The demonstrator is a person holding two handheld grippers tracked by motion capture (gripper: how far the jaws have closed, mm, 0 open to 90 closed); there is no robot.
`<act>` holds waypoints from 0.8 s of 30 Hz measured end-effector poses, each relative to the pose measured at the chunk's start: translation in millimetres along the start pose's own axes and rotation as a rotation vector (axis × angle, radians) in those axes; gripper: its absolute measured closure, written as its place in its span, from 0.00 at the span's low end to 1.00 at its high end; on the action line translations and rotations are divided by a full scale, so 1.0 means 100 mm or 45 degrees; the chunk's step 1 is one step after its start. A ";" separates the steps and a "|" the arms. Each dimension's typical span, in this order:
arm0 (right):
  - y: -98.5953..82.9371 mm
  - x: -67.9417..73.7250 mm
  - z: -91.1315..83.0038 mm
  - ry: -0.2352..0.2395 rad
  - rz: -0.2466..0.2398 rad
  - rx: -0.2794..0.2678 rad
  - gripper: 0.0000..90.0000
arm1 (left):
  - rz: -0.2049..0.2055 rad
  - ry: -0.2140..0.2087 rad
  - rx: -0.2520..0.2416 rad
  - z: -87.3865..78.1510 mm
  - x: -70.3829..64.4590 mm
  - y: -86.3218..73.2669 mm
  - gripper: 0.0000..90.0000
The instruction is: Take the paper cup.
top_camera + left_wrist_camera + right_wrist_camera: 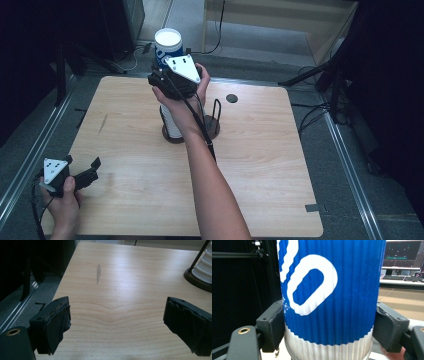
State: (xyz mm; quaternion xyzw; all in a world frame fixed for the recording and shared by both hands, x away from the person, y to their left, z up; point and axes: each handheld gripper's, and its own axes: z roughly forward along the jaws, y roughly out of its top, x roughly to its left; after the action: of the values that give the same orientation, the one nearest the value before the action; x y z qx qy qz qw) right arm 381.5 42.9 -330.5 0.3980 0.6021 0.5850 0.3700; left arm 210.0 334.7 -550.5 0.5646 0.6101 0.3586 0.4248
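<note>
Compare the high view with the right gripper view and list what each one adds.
The high view adds the whole wooden table, the stack of white cups on its dark stand, and the left claw open near the table's near left corner. The right gripper view adds the cup's ribbed blue sleeve with white lettering and a lit monitor behind. Both show the right claw shut on the blue cup.

Cup (329, 297): ribbed corrugated paper sleeve, matt blue with white print, paler ribbing at base. Table (260, 170): light wood-grain top, smooth, faint sheen, one grey scuff (98, 273). Left gripper (116, 325) pads: worn black rubbery foam, frayed edges. Stand base (197, 281): dark, glossy.
</note>
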 end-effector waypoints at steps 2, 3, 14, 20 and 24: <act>0.05 0.02 -0.01 -0.009 -0.007 -0.011 0.24 | -0.001 0.000 -0.001 0.00 0.00 0.00 0.09; 0.05 0.02 -0.01 -0.009 -0.007 -0.011 0.24 | -0.001 0.000 0.000 0.00 0.00 0.00 0.09; 0.27 -0.01 -0.05 -0.025 0.017 -0.101 0.25 | 0.003 -0.002 0.002 0.00 0.00 0.00 0.09; 0.35 -0.09 -0.13 -0.048 0.036 -0.126 0.25 | 0.004 -0.001 0.001 0.00 0.00 0.00 0.09; 0.35 -0.16 -0.17 -0.058 0.035 -0.132 0.25 | 0.006 -0.001 0.002 0.00 0.00 0.00 0.09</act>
State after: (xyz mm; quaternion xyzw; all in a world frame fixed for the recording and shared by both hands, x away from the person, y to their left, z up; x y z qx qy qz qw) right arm 374.4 21.3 -294.9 0.3998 0.5567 0.6113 0.3957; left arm 210.4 334.5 -550.5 0.5666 0.6089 0.3589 0.4236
